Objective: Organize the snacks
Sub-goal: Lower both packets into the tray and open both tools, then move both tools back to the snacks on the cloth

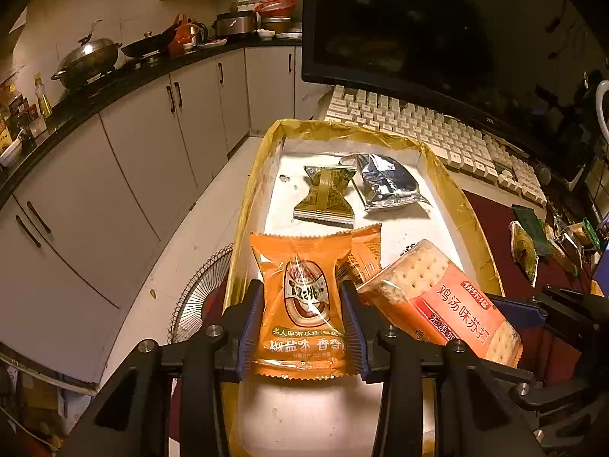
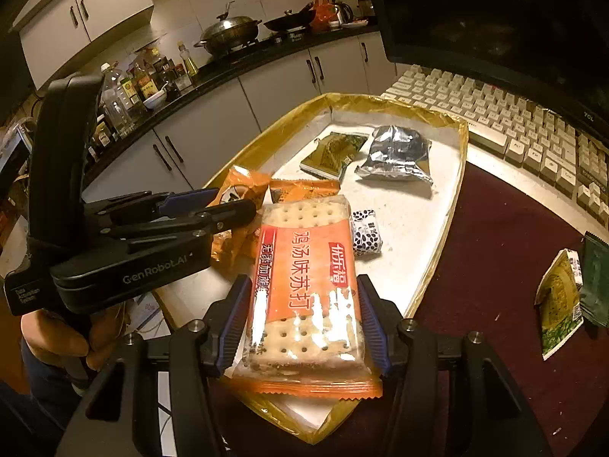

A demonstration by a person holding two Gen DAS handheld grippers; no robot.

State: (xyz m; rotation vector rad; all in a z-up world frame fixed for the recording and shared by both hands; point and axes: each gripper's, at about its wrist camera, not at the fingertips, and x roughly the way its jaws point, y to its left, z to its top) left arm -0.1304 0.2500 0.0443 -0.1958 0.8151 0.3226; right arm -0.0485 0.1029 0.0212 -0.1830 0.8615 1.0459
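The left gripper [image 1: 302,318] sits low in the middle of its own view, its blue ribbed pads pressed against both sides of an orange plastic snack packet with a brown oval label [image 1: 302,304]. The jaws are partly closed, only as wide as the packet. The packet hangs over the near end of a shallow white tray with yellow-taped edges [image 1: 453,182].

In the right wrist view, the right gripper [image 2: 302,323] is at bottom centre, its jaws a little wider and clamped on a clear-and-orange pack of square soda crackers [image 2: 304,285]. That pack also sits over the tray's near end, just right of the orange packet, and the two look close to touching.

Farther up the tray lie a crumpled silver foil pouch [image 2: 397,156] and, to its left, a green-gold flat sachet [image 2: 333,150]. A small black-and-white patterned sweet [image 2: 366,232] rests beside the crackers. A beige keyboard [image 2: 514,122] runs along the upper right, on the table beyond the tray.
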